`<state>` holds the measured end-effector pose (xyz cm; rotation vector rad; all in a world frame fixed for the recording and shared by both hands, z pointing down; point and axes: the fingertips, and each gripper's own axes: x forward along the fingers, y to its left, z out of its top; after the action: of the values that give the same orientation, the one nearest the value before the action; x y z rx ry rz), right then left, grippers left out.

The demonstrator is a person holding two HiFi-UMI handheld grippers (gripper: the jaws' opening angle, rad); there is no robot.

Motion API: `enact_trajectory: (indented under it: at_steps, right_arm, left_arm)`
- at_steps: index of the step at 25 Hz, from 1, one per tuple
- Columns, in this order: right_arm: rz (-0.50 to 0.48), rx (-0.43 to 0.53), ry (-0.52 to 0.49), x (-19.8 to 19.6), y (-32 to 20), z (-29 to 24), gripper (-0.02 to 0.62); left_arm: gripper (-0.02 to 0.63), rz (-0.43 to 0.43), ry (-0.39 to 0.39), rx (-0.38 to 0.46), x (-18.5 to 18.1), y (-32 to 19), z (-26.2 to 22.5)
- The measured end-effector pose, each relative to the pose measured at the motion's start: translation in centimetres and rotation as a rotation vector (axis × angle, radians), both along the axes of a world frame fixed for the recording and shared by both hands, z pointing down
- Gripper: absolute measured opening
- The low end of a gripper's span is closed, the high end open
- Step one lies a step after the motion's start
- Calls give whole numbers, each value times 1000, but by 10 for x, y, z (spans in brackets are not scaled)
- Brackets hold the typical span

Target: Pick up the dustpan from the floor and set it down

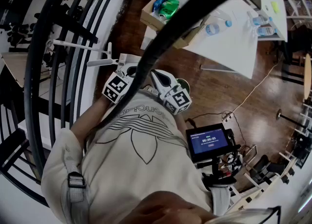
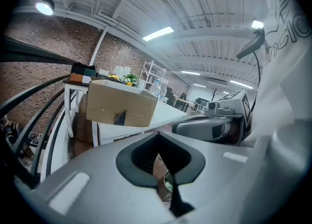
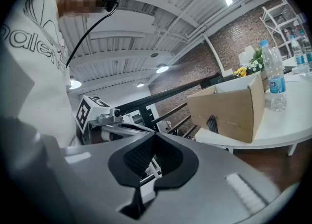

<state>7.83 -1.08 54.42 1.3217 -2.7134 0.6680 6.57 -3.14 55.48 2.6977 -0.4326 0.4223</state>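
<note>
In the head view both grippers are held close together in front of the person's chest. My left gripper [image 1: 126,68] and my right gripper [image 1: 161,79] are both shut, with nothing between the jaws. The gripper views show the jaw tips meeting, left gripper [image 2: 171,194] and right gripper [image 3: 146,185]. A white long-handled tool [image 1: 100,62], possibly the dustpan, lies on the floor by the railing, just left of and beyond the left gripper. I cannot make out its pan. A round green thing [image 1: 184,83] peeks out below the right gripper.
A black curved stair railing [image 1: 58,71] runs along the left. A white table [image 1: 234,37] ahead on the right carries a cardboard box [image 1: 158,10] and water bottles [image 1: 217,27]. A screen device [image 1: 209,142] hangs at the person's waist. A cable [image 1: 253,89] trails over the wooden floor.
</note>
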Motion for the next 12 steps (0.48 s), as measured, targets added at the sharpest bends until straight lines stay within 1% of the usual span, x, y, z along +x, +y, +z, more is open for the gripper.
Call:
enact_trajectory:
  at_steps: [2, 4, 6, 7, 8, 9, 11, 12]
  right_arm:
    - [10, -8, 3, -1, -1, -2, 2]
    - [19, -12, 2, -2, 0, -1, 2]
    - [24, -25, 4, -3, 2, 4, 2]
    - [24, -39, 7, -3, 4, 8, 2]
    - [22, -55, 11, -4, 8, 11, 2]
    - [18, -72, 17, -5, 13, 14, 2]
    - [11, -103, 25, -10, 24, 18, 2]
    - [9, -120, 27, -13, 30, 22, 2]
  left_arm:
    - [20, -6, 11, -2, -4, -4, 1]
    - [21, -33, 13, -5, -14, -10, 8]
    - [21, -82, -20, -25, -29, -16, 27]
    - [68, -102, -46, -46, -37, -17, 41]
    - [213, -116, -75, -69, -46, -16, 58]
    - [255, -125, -111, -87, -56, -12, 75]
    - [302, -136, -210, -85, -80, -1, 112]
    - [302, -143, -267, -75, -94, 5, 132]
